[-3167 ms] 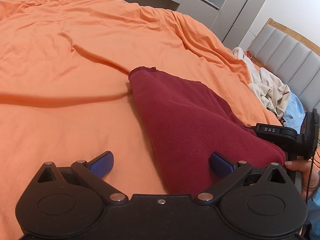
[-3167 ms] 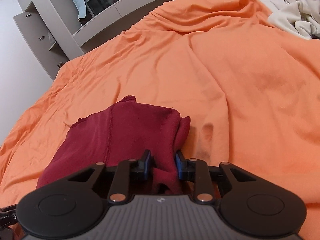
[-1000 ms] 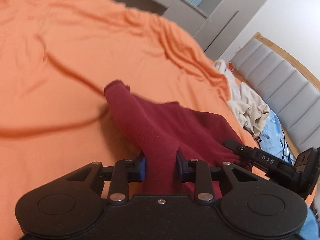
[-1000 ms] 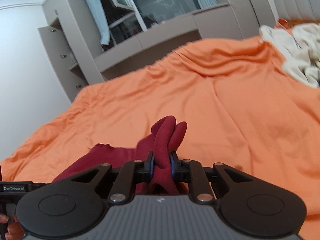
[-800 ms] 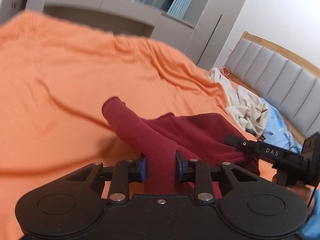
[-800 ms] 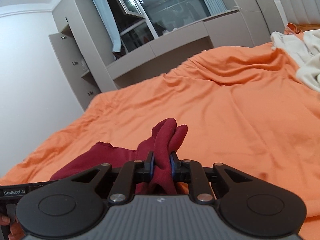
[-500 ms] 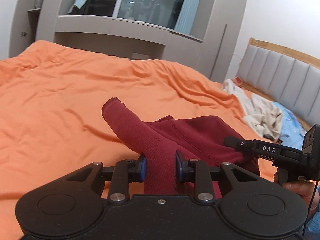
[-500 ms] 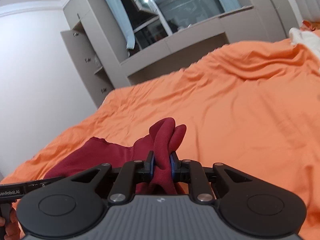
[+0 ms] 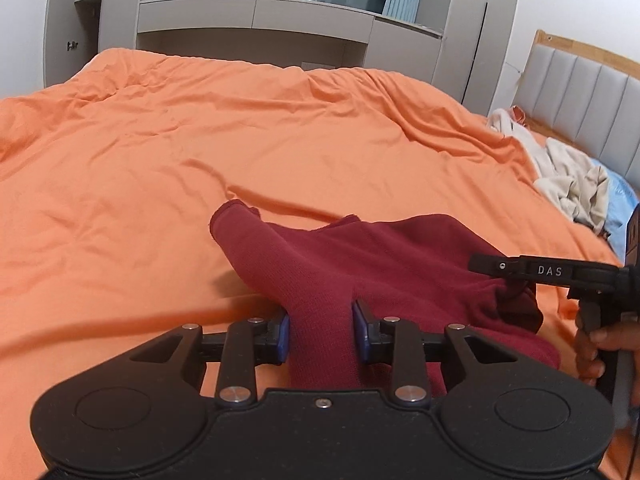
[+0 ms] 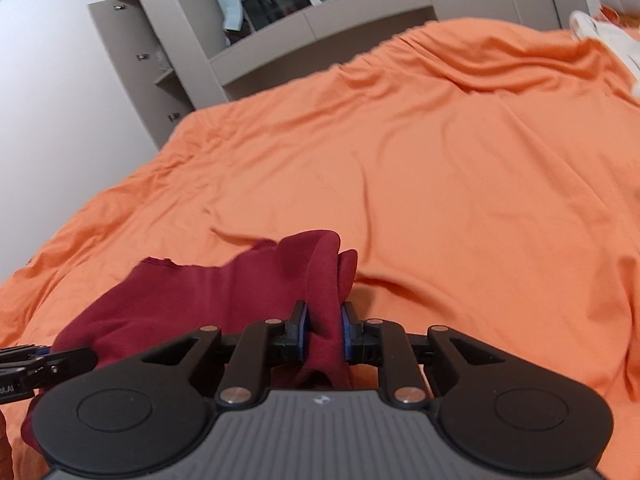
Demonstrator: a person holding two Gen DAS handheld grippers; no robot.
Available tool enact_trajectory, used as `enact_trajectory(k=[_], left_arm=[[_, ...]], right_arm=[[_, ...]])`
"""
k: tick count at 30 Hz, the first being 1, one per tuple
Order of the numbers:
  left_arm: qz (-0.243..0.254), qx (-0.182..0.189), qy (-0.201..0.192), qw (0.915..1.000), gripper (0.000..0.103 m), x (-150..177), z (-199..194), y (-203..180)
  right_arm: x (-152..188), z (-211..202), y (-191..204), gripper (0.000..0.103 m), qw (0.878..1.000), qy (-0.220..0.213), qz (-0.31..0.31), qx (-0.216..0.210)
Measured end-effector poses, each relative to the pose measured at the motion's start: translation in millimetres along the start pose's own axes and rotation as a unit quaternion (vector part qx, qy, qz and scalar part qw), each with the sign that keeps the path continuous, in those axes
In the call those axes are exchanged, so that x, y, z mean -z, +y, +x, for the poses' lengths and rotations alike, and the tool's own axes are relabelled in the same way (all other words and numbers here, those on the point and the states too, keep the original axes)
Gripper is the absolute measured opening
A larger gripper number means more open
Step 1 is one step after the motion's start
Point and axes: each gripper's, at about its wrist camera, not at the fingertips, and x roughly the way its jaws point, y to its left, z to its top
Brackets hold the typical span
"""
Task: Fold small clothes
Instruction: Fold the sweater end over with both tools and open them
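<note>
Right now both grippers pinch the maroon garment [image 9: 384, 268]: left gripper [image 9: 320, 332] and right gripper [image 10: 322, 332] each clamp a bunched corner, cloth slung between them above the orange bedspread [image 9: 200, 140]. Bedspread ahead is bare; the pile of pale clothes [image 9: 568, 176] sits well apart by the headboard corner.

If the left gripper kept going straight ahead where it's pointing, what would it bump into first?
The left gripper is already shut on the dark red garment, so cloth comes first. Beyond it lies the orange bedspread, then probably the grey cabinets, though depth is unclear.
</note>
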Motion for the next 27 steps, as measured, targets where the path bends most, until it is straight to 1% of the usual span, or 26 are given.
enact_trajectory(k=[3, 5, 7, 8, 9, 10, 11, 12, 13, 14, 15, 16, 17, 18, 19, 21, 27], left_arm=[[0.012, -0.013, 0.006, 0.9998, 0.040, 1, 3, -2], [0.015, -0.020, 0.008, 0.9997, 0.042, 1, 4, -3], [0.015, -0.025, 0.008, 0.9995, 0.045, 2, 5, -2], [0.015, -0.027, 0.008, 0.9995, 0.047, 2, 5, -2], [0.015, -0.030, 0.008, 0.9994, 0.051, 2, 4, -2], [0.014, -0.035, 0.008, 0.9992, 0.059, 2, 4, -1], [0.015, -0.042, 0.007, 0.9990, 0.063, 3, 3, -1], [0.016, -0.050, 0.005, 0.9986, 0.072, 3, 1, -1], [0.016, -0.058, 0.002, 0.9982, 0.078, 3, -1, -1], [0.016, -0.063, -0.001, 0.9979, 0.081, 3, -3, -1], [0.015, -0.066, -0.004, 0.9977, 0.085, 3, -5, -1], [0.013, -0.066, -0.007, 0.9977, 0.090, 3, -8, -1], [0.010, -0.067, -0.010, 0.9977, 0.093, 3, -10, -1], [0.007, -0.069, -0.016, 0.9975, 0.101, 4, -13, -1], [0.005, -0.071, -0.023, 0.9972, 0.102, 4, -16, -1], [0.004, -0.071, -0.038, 0.9967, 0.102, 5, -22, -4], [-0.023, -0.064, -0.076, 0.9948, 0.102, 13, -46, -10]], right_arm=[[1, -2, -4, 0.023, 1.000, 0.003, -0.003, 0.013], [1, -5, -4, 0.029, 1.000, 0.002, -0.006, 0.019], [2, -7, -4, 0.039, 1.000, 0.001, -0.009, 0.026], [1, -9, -4, 0.041, 1.000, 0.000, -0.010, 0.029], [2, -12, -4, 0.044, 0.999, -0.003, -0.011, 0.031], [2, -14, -3, 0.047, 0.999, -0.005, -0.012, 0.034], [1, -17, -3, 0.051, 0.999, -0.007, -0.014, 0.036], [1, -20, -2, 0.059, 0.999, -0.010, -0.017, 0.038], [0, -24, -1, 0.072, 0.999, -0.015, -0.019, 0.038], [1, -28, 1, 0.078, 0.999, -0.022, -0.021, 0.038], [0, -33, 2, 0.090, 0.999, -0.031, -0.023, 0.039], [0, -38, 4, 0.095, 0.998, -0.040, -0.025, 0.038], [0, -42, 6, 0.096, 0.998, -0.047, -0.028, 0.037], [-1, -47, 9, 0.097, 0.997, -0.054, -0.032, 0.036], [-1, -52, 11, 0.101, 0.997, -0.062, -0.035, 0.036], [-1, -61, 16, 0.103, 0.995, -0.081, -0.037, 0.037], [13, -88, 33, 0.103, 0.991, -0.119, -0.054, 0.029]])
